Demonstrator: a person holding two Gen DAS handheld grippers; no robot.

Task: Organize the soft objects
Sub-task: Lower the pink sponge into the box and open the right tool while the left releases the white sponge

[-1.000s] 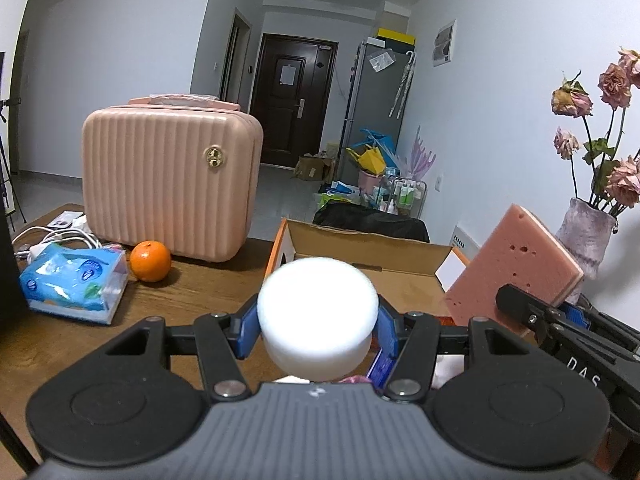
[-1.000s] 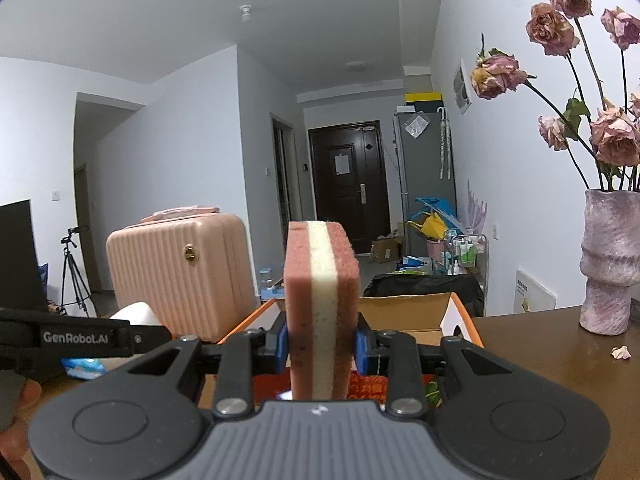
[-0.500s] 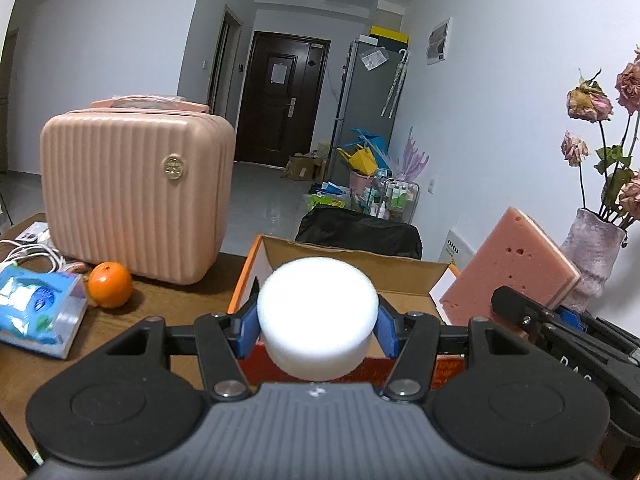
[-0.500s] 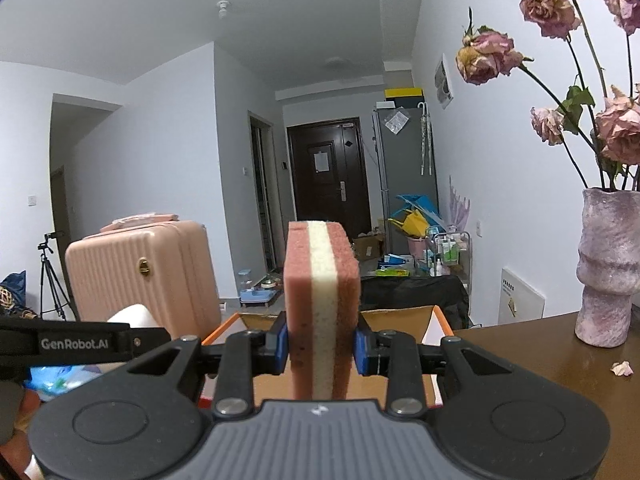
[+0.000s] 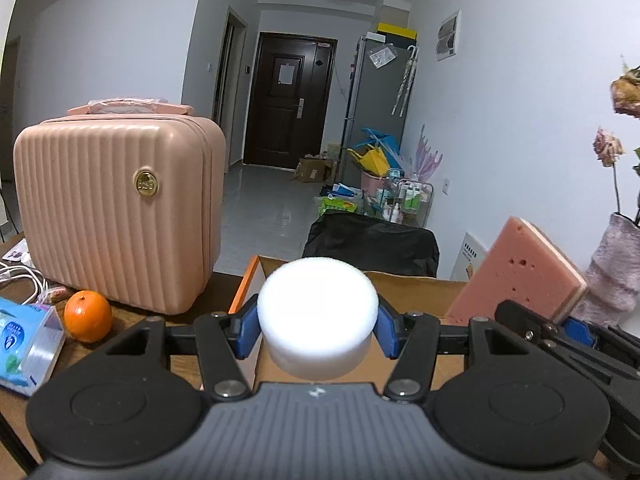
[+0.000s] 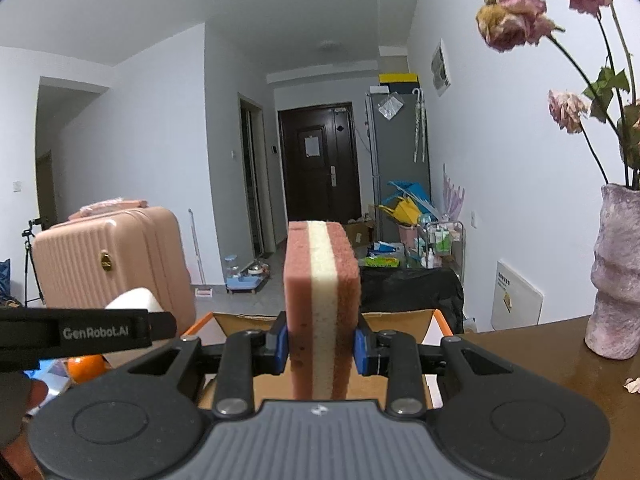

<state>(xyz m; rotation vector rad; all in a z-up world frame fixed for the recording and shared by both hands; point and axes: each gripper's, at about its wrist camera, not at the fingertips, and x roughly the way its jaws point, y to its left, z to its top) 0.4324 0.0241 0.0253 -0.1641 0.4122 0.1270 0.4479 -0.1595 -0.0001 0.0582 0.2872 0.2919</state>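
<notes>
The left gripper (image 5: 318,328) presses its blue fingers (image 5: 245,330) on a white round sponge (image 5: 318,316). The right gripper (image 6: 320,350) holds a pink and cream sponge (image 6: 322,304) upright between its fingers (image 6: 281,346). Both sponges are above the open cardboard box (image 5: 412,292) on the tabletop (image 6: 532,360), beside a pink suitcase (image 5: 116,216) and an orange (image 5: 88,316).

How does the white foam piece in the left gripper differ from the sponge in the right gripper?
The white foam piece is round and one plain colour; the sponge is a rectangular block, pink outside with a cream middle layer. The foam sits squat; the sponge stands upright on end. Both are clamped between blue pads near the cardboard box.
</notes>
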